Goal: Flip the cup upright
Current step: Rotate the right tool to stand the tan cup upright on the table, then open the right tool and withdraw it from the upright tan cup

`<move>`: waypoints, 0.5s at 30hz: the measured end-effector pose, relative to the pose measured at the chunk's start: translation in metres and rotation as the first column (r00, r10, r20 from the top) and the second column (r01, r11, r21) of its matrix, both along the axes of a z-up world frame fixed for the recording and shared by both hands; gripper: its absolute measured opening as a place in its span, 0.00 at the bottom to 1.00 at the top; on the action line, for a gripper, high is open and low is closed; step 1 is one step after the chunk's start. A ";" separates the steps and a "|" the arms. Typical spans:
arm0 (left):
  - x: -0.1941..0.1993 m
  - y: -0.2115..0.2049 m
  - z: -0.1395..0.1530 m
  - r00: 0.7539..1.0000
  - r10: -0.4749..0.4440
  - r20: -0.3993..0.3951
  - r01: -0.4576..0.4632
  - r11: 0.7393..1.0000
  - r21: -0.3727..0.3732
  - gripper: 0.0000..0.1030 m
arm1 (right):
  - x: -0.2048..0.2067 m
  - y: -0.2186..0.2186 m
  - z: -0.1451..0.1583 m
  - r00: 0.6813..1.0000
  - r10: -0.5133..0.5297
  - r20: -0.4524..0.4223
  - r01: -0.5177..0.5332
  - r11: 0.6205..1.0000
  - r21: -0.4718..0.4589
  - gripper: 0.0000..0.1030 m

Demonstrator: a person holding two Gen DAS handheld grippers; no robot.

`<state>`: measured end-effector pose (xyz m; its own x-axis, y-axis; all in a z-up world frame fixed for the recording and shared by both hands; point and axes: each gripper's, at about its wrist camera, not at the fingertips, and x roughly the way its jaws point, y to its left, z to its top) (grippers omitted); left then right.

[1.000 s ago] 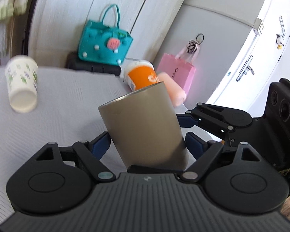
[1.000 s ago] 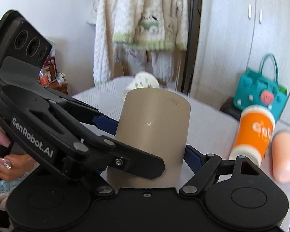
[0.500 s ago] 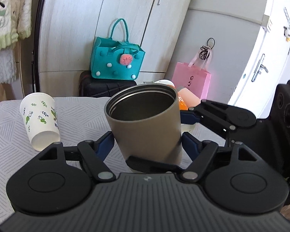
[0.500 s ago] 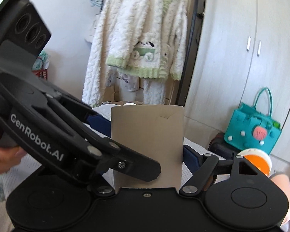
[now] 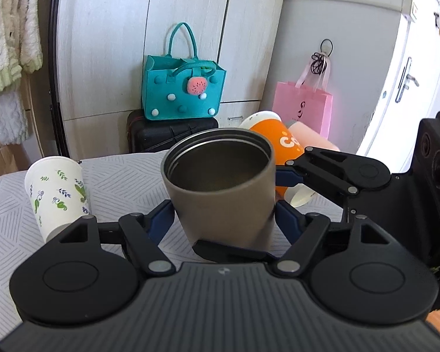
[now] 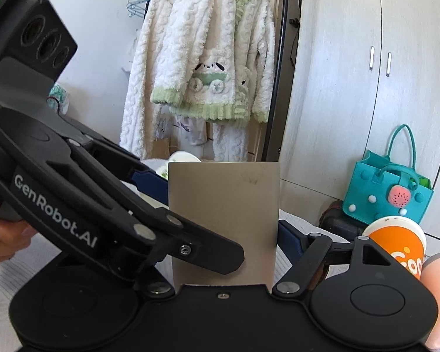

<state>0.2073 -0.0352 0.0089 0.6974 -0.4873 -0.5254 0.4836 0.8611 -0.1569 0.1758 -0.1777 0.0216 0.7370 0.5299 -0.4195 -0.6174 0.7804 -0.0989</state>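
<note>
Left wrist: the left gripper (image 5: pixel 224 217) clamps the cup (image 5: pixel 220 187), mouth up, low over the table (image 5: pixel 126 176), steadying it to stand.

Right wrist: the right gripper (image 6: pixel 223 228) pinches the same cup (image 6: pixel 224 220), sharing control.

The cup (image 5: pixel 220 187) looks like metal, with a matt taupe outside and a smooth brushed inside that shines a little. Both grippers are matt black plastic with blue pads (image 5: pixel 287 220), and the left gripper (image 5: pixel 223 220) has a ribbed grey body. Under the cup, the table cloth (image 5: pixel 126 182) is woven fabric with a fine line pattern. Left of the cup, the leaf-printed cup (image 5: pixel 55 193) looks like matt paper. Behind the cup, the teal bag (image 5: pixel 182 88) looks like soft felt, and the pink bag (image 5: pixel 302 105) like thin matt cloth. The hanging jacket (image 6: pixel 208 58) is thick, fluffy fleece.
</note>
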 end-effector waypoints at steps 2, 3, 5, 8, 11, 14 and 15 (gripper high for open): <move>0.004 -0.005 -0.002 1.000 -0.003 -0.001 0.003 1.000 0.012 0.71 | 0.005 -0.002 -0.004 1.000 -0.011 -0.018 0.011 1.000 0.004 0.79; 0.005 -0.007 -0.003 1.000 -0.007 0.006 0.006 1.000 0.016 0.71 | 0.007 -0.003 -0.006 0.999 -0.018 -0.032 0.018 1.000 0.003 0.79; 0.005 -0.009 -0.003 1.000 -0.011 0.010 0.011 1.000 0.020 0.71 | 0.008 -0.006 -0.008 0.999 -0.026 -0.030 0.027 1.000 0.006 0.79; 0.004 -0.009 -0.003 1.000 -0.016 0.015 0.016 1.000 0.012 0.71 | 0.009 -0.009 -0.008 0.999 -0.029 -0.036 0.029 1.000 0.007 0.79; 0.000 -0.008 -0.005 1.000 -0.018 0.022 0.018 1.000 0.001 0.71 | 0.010 -0.012 -0.009 0.999 -0.028 -0.042 0.028 0.999 0.014 0.79; -0.001 -0.006 -0.008 1.000 -0.020 -0.007 0.020 1.000 -0.010 0.74 | 0.006 -0.010 -0.010 0.999 -0.035 -0.041 0.035 0.999 -0.014 0.81; -0.003 -0.005 -0.009 1.000 -0.021 -0.007 0.020 1.000 -0.012 0.76 | 0.003 -0.009 -0.009 0.998 -0.046 -0.047 0.045 0.999 -0.029 0.81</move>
<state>0.2044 -0.0402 0.0002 0.6834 -0.5079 -0.5243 0.4999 0.8491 -0.1709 0.1792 -0.1870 0.0124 0.7389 0.4842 -0.4686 -0.5860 0.8050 -0.0922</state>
